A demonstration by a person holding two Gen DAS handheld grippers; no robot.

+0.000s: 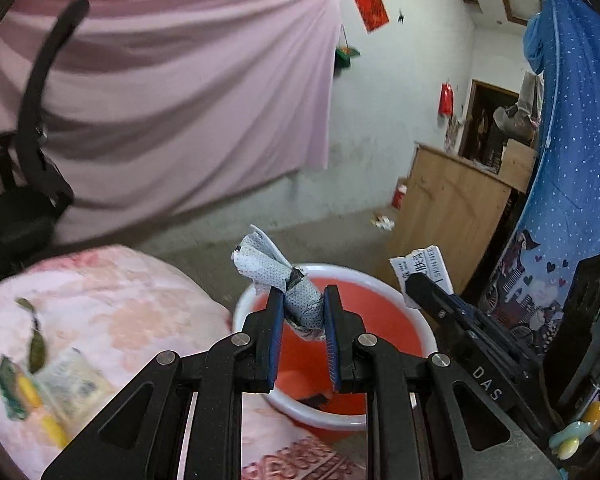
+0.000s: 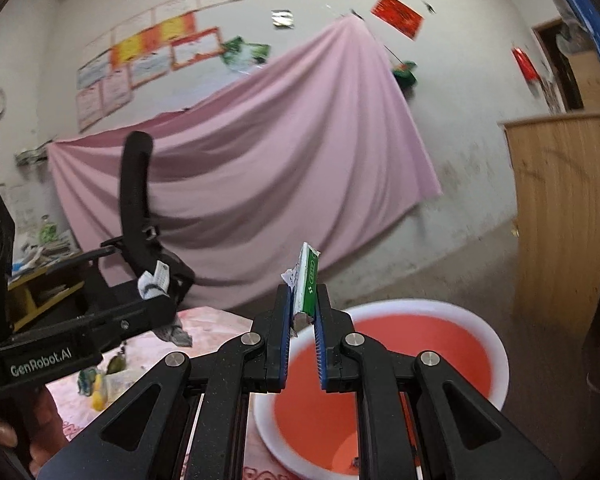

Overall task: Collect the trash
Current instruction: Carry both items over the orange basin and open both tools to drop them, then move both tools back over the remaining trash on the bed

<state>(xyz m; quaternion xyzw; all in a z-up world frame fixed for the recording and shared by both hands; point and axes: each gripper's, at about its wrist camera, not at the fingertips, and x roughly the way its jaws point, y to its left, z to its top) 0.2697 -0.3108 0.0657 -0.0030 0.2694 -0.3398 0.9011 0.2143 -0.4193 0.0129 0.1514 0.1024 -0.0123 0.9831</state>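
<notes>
In the left wrist view, a crumpled grey dotted wrapper [image 1: 288,280] is clamped between the blue-padded fingers [image 1: 275,332] of the left tool [image 1: 303,332]; the wrapper sticks up and to the left above the fingertips. Directly below and beyond the tool a red basin with a white rim [image 1: 380,320] is seen, with a small dark scrap lying near its front wall. To the right the right tool [image 1: 428,284] is seen from the side, closed on a white printed packet [image 1: 420,268] that is held just over the basin's right rim. At the left a pink floral bedcover [image 1: 100,304] carries more litter — a green and yellow wrapper [image 1: 24,396] and a dry leaf. A pink sheet [image 1: 172,92] is hung across the far wall.

In the right wrist view, the right tool [image 2: 303,320] is narrowed onto a flat packet with a green face and white edge [image 2: 307,284], which is held upright between the fingers. The red basin [image 2: 420,344] lies under and just beyond the fingertips. At the left the left tool [image 2: 156,304] is seen side-on, holding the crumpled wrapper [image 2: 154,282] above the bedcover [image 2: 216,320]. A black office chair [image 2: 136,200] stands before the pink sheet [image 2: 260,152].
</notes>
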